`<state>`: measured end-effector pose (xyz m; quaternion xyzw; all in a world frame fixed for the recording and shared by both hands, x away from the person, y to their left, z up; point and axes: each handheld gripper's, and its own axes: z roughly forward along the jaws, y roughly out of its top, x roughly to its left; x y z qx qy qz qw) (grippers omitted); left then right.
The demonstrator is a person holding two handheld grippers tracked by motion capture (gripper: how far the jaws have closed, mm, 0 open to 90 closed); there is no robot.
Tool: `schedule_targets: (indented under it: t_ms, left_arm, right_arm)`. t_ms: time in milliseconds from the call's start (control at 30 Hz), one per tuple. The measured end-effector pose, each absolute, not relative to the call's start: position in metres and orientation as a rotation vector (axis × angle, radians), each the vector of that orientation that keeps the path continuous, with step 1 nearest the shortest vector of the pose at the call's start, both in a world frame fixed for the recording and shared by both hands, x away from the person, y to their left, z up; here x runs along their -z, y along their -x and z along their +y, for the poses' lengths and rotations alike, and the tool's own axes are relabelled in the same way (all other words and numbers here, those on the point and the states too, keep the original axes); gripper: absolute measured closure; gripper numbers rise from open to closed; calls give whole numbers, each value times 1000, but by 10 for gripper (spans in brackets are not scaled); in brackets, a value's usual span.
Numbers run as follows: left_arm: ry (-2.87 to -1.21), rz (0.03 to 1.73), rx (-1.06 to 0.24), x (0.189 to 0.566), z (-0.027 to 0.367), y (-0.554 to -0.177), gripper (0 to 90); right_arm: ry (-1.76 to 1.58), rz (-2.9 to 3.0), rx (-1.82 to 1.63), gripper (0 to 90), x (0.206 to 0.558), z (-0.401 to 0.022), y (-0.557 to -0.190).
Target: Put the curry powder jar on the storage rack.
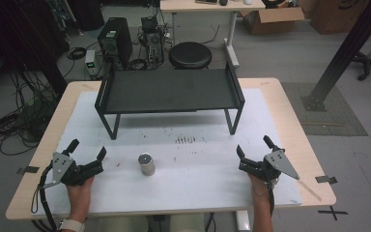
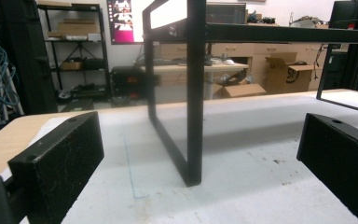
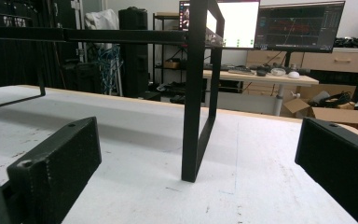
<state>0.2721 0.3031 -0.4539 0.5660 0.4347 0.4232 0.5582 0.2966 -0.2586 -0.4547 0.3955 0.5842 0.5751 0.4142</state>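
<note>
A small silver can (image 1: 146, 164) stands upright on the white mat, near the front middle. My left gripper (image 1: 87, 149) rests at the front left of the table, jaws wide apart with nothing between them. In the left gripper view, the left gripper (image 2: 200, 158) faces the black shelf's left leg (image 2: 195, 116). My right gripper (image 1: 254, 145) lies at the front right, also open and holding nothing. From the right gripper view, the right gripper (image 3: 196, 163) looks at the shelf's right leg (image 3: 193, 107). The can sits between the two grippers, apart from both.
A low black metal shelf (image 1: 169, 90) stands across the back half of the white mat (image 1: 183, 188). Dark scuff marks (image 1: 185, 140) dot the mat in front of it. A round black stool (image 1: 190, 54) and computer towers (image 1: 115, 39) stand beyond the table's far edge.
</note>
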Motion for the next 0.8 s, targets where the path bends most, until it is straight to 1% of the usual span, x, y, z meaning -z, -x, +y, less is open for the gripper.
schedule_targets:
  t_ms: [500, 800]
  left_arm:
    - [-1334, 1027, -988, 453, 304, -272, 2]
    - [-1317, 1010, -912, 436, 311, -266, 2]
  right_arm:
    - [-995, 1471, -1445, 0, 455, -258, -297]
    - [-996, 1473, -1444, 0, 454, -258, -297]
